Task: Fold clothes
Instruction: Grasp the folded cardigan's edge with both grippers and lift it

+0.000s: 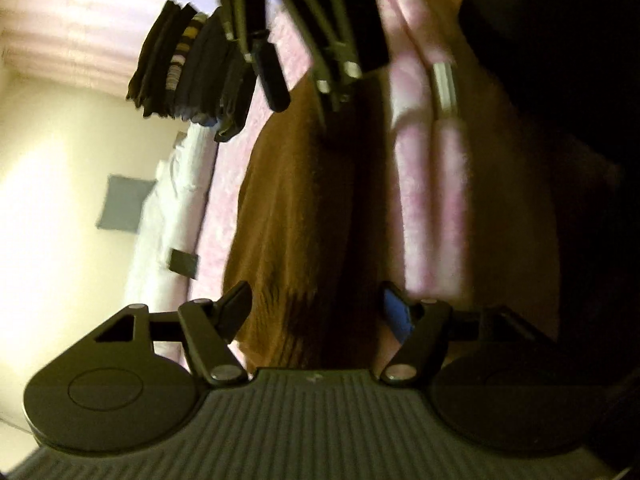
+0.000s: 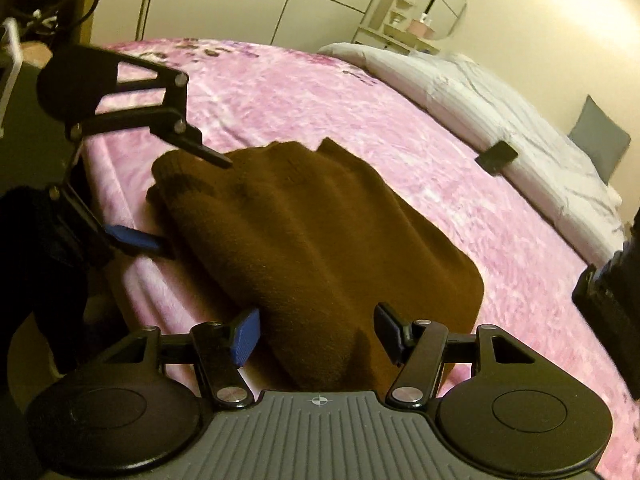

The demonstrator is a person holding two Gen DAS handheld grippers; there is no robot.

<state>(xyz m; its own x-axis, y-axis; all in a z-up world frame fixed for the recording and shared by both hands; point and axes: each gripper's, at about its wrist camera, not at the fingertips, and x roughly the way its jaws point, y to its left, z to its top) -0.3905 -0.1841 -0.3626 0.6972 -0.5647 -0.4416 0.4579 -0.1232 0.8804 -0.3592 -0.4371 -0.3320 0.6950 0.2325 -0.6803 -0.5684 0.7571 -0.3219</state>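
A brown knitted sweater (image 2: 320, 232) lies folded lengthwise on the pink bedspread (image 2: 360, 104). My right gripper (image 2: 316, 334) is open, its fingers on either side of the sweater's near end. My left gripper (image 2: 188, 204) shows at the left of the right wrist view, open at the sweater's far end, one finger above the cloth and one blue pad (image 2: 134, 238) at its edge. In the left wrist view, turned on its side, the sweater (image 1: 296, 216) lies ahead of my open left gripper (image 1: 316, 312), and my right gripper (image 1: 304, 76) is at the top.
A stack of folded dark clothes (image 1: 184, 68) sits on the bed beyond the sweater. A white duvet (image 2: 500, 120) and a grey pillow (image 2: 600, 144) lie along the far side. A dark phone-like object (image 2: 496, 158) rests by the duvet. The bed edge (image 2: 116, 280) is at the left.
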